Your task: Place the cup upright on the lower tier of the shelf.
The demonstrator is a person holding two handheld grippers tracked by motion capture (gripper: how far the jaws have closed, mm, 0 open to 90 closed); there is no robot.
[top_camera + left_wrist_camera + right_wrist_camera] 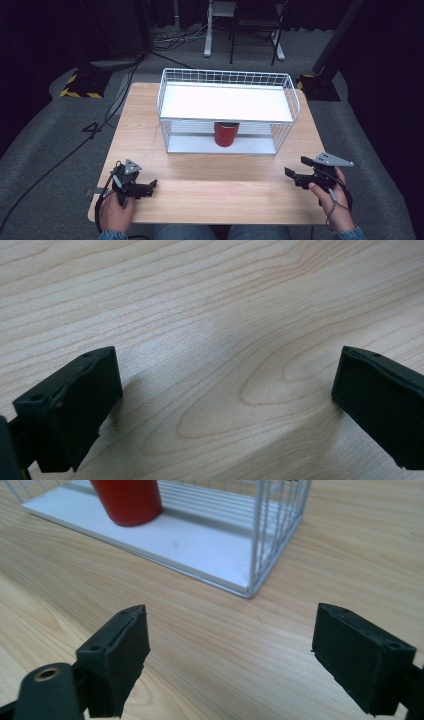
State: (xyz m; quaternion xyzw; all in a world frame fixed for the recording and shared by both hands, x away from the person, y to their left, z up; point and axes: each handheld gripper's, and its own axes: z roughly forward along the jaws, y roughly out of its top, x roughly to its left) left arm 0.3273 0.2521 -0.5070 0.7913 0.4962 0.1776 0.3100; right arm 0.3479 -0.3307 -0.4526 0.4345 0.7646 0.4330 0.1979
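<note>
A red cup (226,133) stands upright on the lower shelf of a white wire rack (227,102) at the middle of the wooden table (210,182). In the right gripper view the red cup (128,500) sits at the top left, inside the rack (270,535). My left gripper (145,187) rests near the table's front left, open, with bare wood between its jaws. The left gripper (225,405) has nothing in it. My right gripper (295,169) is held at the front right, open and empty, pointing toward the rack. The right gripper (230,660) has bare wood between its jaws.
The rack has a white upper shelf (227,100) with a wire rim. Beyond the table lie dark floor, cables (120,90), a stand's legs (242,47) and yellow-black striped bases (82,85). Open wood stretches between the rack and the front edge.
</note>
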